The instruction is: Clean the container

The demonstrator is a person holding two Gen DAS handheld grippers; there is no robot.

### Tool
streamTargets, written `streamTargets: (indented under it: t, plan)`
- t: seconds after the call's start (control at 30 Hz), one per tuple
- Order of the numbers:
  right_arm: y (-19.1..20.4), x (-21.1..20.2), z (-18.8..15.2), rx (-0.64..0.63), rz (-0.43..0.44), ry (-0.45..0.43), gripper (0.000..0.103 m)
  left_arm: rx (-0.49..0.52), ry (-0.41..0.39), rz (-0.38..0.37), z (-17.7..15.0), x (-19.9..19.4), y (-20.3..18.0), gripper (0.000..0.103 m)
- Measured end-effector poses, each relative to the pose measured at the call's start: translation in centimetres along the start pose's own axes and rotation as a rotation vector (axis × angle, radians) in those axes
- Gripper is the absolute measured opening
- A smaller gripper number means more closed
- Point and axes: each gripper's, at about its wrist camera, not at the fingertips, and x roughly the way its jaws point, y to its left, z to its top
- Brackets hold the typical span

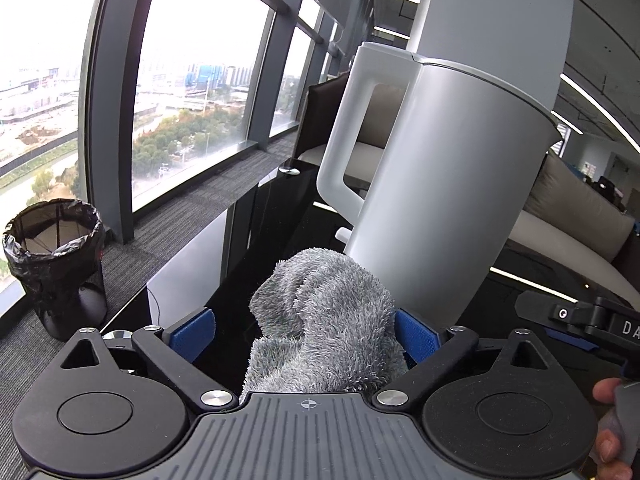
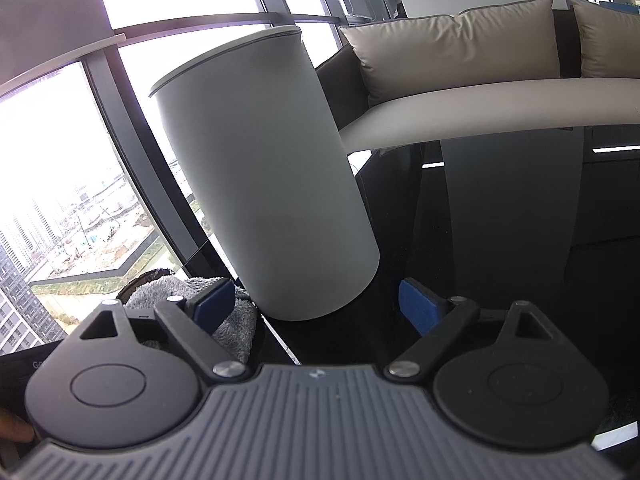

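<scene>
A pale grey kettle-like container (image 1: 440, 184) with a lid and a side handle (image 1: 348, 132) stands on a glossy black table (image 1: 256, 240). In the left wrist view a fluffy grey cloth (image 1: 324, 320) is heaped between the fingers of my left gripper (image 1: 304, 336). The jaws are wide, with a gap showing at the left pad, and the cloth's top reaches the container's lower side. My right gripper (image 2: 316, 304) is open. The container's base (image 2: 312, 280) sits just ahead between its blue pads, apart from the right pad. The cloth (image 2: 176, 292) shows at lower left.
A black bin with a bag liner (image 1: 56, 264) stands on the carpet by the windows. A sofa with beige cushions (image 2: 460, 40) lies behind the table. A small metal disc (image 1: 290, 170) sits at the table's far edge. A hand (image 1: 608, 420) holds the right tool.
</scene>
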Motion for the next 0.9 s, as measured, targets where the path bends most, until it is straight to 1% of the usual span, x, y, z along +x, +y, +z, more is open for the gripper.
streamTargets:
  t: [0.03,0.07,0.17,0.3,0.33,0.43,0.53,0.8,0.9]
  plan:
    - [0.1,-0.1,-0.2,-0.001,-0.002,0.002,0.1,-0.004,-0.005,0.004,-0.1,0.0,0.1,0.101]
    - [0.3,-0.2,-0.5,-0.002,-0.006,0.001,0.1,-0.008,-0.01,0.006,-0.1,-0.1,0.2,0.102]
    - [0.8,-0.8,-1.1,0.005,-0.013,-0.001,0.1,0.002,-0.027,0.003,-0.2,-0.5,0.2,0.102]
    - [1.0,-1.6,-2.0,0.054,-0.03,0.008,0.101,0.008,-0.016,0.004,-0.5,-0.7,0.2,0.102]
    - [1.0,-1.7,-2.1,0.057,-0.032,0.01,0.102,0.002,-0.01,0.003,-0.5,-0.7,0.2,0.102]
    - [1.5,-2.4,-2.9,0.051,-0.042,0.007,0.102,-0.018,-0.009,0.01,-0.7,-1.1,0.6,0.102]
    - [2.2,-3.2,-3.4,0.038,-0.05,0.002,0.102,-0.001,-0.005,0.028,-0.9,-1.6,0.8,0.102]
    - [3.8,-4.6,-5.1,0.012,-0.077,0.002,0.102,0.034,0.002,0.014,-0.8,-2.9,1.1,0.102]
    - [4.5,-5.1,-5.4,0.008,-0.08,-0.008,0.102,0.052,-0.013,0.02,-0.7,-3.4,1.1,0.102]
